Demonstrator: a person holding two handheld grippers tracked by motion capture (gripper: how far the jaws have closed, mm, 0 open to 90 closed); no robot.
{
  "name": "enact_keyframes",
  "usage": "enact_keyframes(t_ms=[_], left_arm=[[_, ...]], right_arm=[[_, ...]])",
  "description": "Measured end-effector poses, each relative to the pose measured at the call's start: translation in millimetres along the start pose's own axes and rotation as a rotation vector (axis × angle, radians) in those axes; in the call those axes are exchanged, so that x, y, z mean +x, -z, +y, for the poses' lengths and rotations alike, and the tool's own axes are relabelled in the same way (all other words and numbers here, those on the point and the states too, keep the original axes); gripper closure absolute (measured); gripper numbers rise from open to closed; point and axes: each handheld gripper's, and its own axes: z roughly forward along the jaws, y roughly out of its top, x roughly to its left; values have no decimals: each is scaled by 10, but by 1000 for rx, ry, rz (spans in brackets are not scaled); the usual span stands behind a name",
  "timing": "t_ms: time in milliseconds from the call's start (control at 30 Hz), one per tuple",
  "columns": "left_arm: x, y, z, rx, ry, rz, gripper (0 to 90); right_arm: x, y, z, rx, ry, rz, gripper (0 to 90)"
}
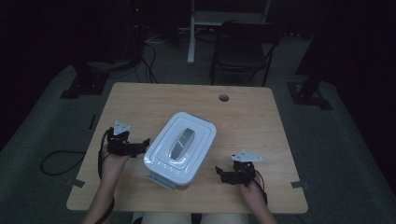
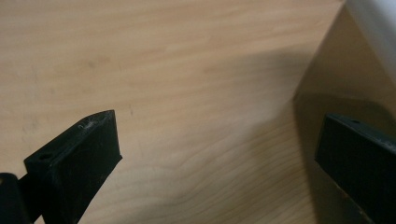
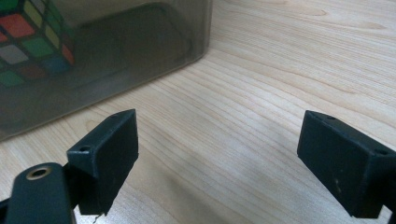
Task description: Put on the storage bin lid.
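Observation:
A storage box with a white lid [image 1: 181, 145] and a grey handle sits in the middle of the wooden table [image 1: 243, 116]. In the right gripper view its clear smoky wall [image 3: 116, 60] shows a multicoloured puzzle cube [image 3: 32, 39] inside. My left gripper [image 1: 140, 145] lies just left of the box, open, with bare wood between its jaws; the white lid edge [image 2: 373, 28] is at the upper right of its view. My right gripper [image 1: 222, 173] rests right of the box's near corner, open and holding nothing [image 3: 217, 154].
A round cable hole [image 1: 224, 98] sits near the table's far edge. Beyond the table stand a dark folding chair [image 1: 243, 46] and a white stand leg [image 1: 190, 32]. Cables [image 1: 60, 163] trail on the floor at the left.

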Motion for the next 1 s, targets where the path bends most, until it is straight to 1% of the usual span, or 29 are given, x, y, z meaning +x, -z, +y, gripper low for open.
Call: enact_keyframes(t_ms=[67,100,167,200,233,300,367,400,433,533,600,700,767,800,833,900,1000], left_arm=[[30,-75,-57,17,8,7,10],[40,-103,-85,13,20,8,10],[46,-133,-108,22,18,12,10],[35,-187,-143,39,5,21,10],[23,-218,-161,50,4,20,10],[-11,-272,-194,65,-2,10,10],[-60,-311,-217,71,-9,-5,10],[-60,-311,-217,71,-9,-5,10],[-119,-329,-230,73,-21,-22,10],[-172,-312,-239,69,-31,-16,11],[-195,-302,-252,67,-27,-17,12],[-241,-291,-285,75,-16,-34,11],[-298,-287,-308,83,-19,-43,11],[-329,-281,-316,85,-31,-48,11],[-329,-281,-316,85,-31,-48,11],[-436,-254,-333,82,-52,-73,11],[-532,-231,-336,82,-71,-87,11]], right_arm=[[-2,-1,2,-1,-1,-2,125],[-2,-3,5,0,-2,1,125],[0,-5,7,0,-3,1,125],[6,-8,8,1,-1,-1,125],[14,-15,9,1,-1,-1,125],[26,-29,9,-4,-3,-2,125],[41,-44,13,-2,-3,2,126],[51,-52,15,-3,1,0,126],[63,-59,19,-6,-3,1,126],[91,-68,28,-16,-8,2,128],[114,-75,36,-21,-7,4,128],[142,-94,42,-24,-6,-4,128],[156,-100,44,-26,-3,-5,128],[160,-100,45,-27,1,-8,128],[160,-100,45,-27,1,-8,128],[154,-81,48,-31,-2,-10,128],[132,-57,51,-40,-5,-15,128]])
